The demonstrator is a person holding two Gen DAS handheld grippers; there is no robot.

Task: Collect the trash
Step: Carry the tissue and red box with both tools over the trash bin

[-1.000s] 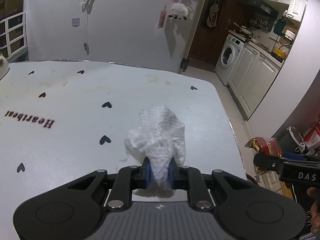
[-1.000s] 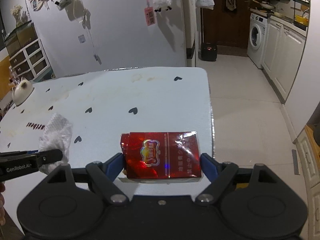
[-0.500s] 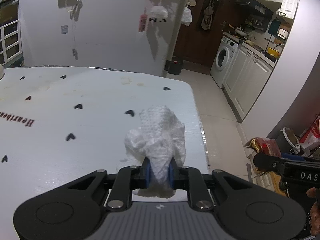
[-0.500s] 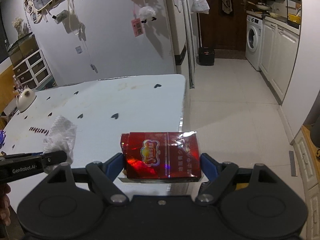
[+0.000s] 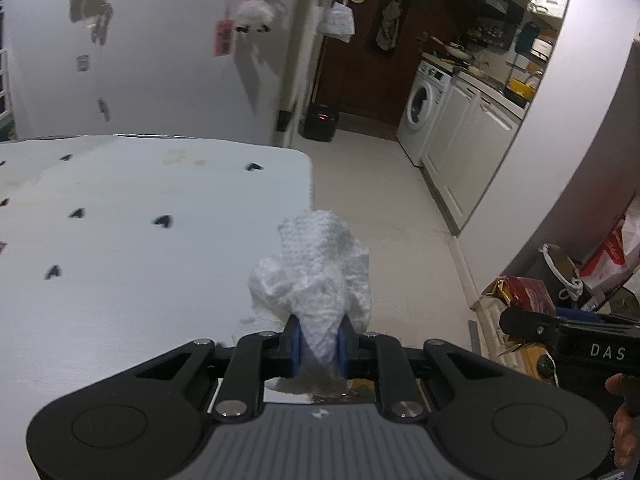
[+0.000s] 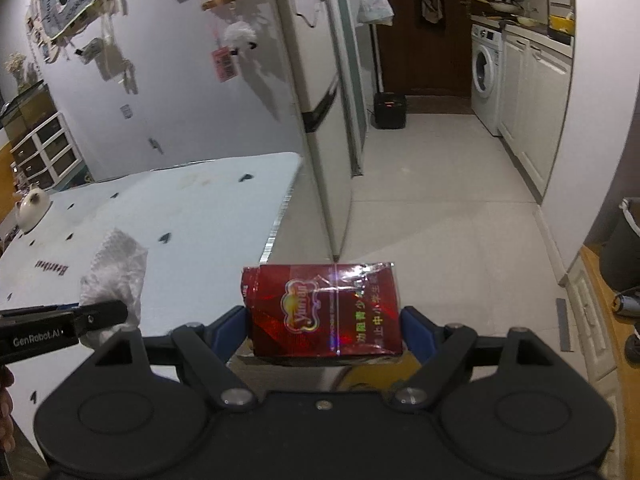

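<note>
Both tools have slid sideways off the heart-patterned desk (image 5: 120, 240) toward its edge, so floor tiles now lie beyond their tips. Left tool (image 5: 319, 346) stays pressed together on the crumpled white paper towel (image 5: 316, 276), held above the desk's corner. Right tool (image 6: 323, 330) pinches the red cigarette pack (image 6: 324, 312) by its sides, past the desk edge over the floor.

- Open tiled floor (image 6: 432, 216) ahead, wide clear lane.
- Table (image 6: 192, 216) edge hems the left.
- Fridge (image 6: 320, 120) juts in beyond.
- Cabinets (image 6: 532, 92) line the right.
</note>
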